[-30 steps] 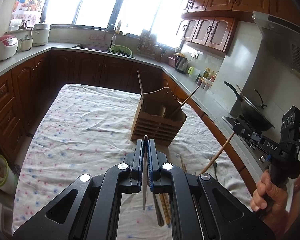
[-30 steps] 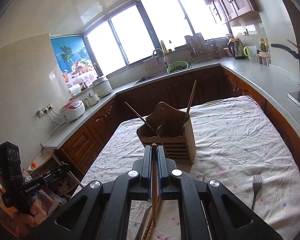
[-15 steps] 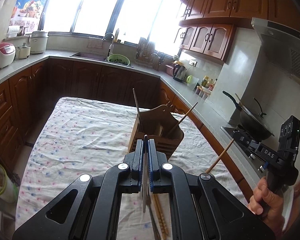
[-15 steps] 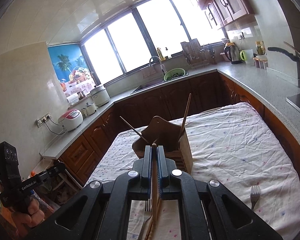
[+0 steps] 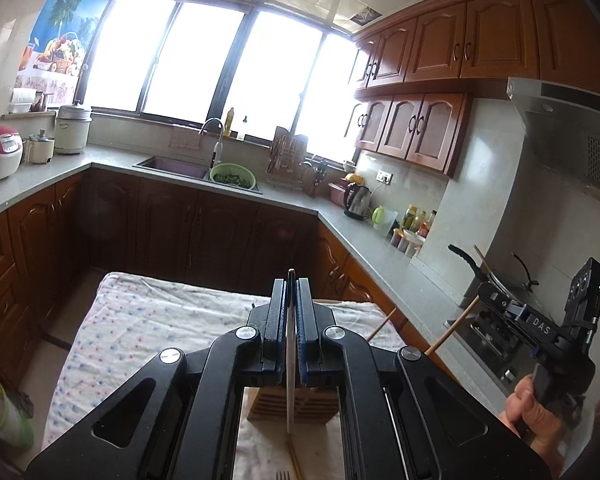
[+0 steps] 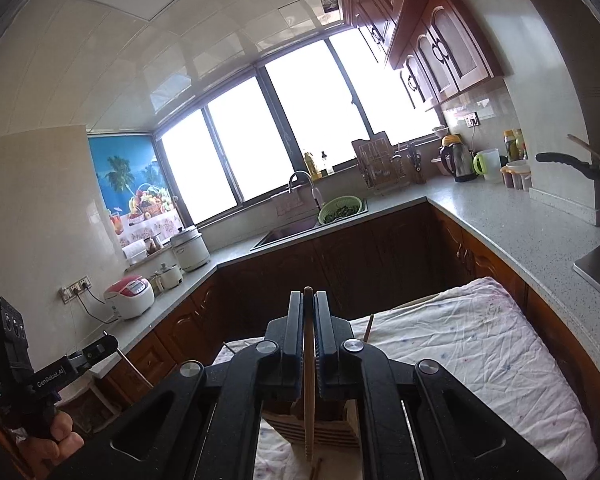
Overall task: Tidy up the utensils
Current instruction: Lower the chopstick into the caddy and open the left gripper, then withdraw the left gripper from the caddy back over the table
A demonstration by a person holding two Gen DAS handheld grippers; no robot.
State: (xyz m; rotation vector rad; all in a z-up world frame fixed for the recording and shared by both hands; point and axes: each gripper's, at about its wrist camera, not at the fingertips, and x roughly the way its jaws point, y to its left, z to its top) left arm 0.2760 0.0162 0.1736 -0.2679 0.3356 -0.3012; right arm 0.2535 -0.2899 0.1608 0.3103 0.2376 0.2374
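My left gripper (image 5: 291,280) is shut on a thin pale chopstick (image 5: 289,384) that hangs down between its jaws. Under it stands the wooden utensil holder (image 5: 290,406), mostly hidden by the gripper body. My right gripper (image 6: 308,296) is shut on a wooden chopstick (image 6: 309,400), which hangs over the same wooden holder (image 6: 320,434). The right gripper also shows in the left wrist view (image 5: 480,294), with its chopstick (image 5: 452,330) slanting down. A fork tip (image 5: 283,474) and loose chopsticks (image 5: 294,456) lie on the cloth below.
The table carries a white dotted cloth (image 5: 148,312). Dark wood cabinets and a grey counter (image 6: 512,220) ring the table. A wok (image 5: 496,276) sits on the stove at the right. A sink with a green basket (image 5: 232,176) is at the back.
Both grippers have risen and tilted up with their chopsticks; the holder has dropped from mid-view to beneath the gripper bodies.
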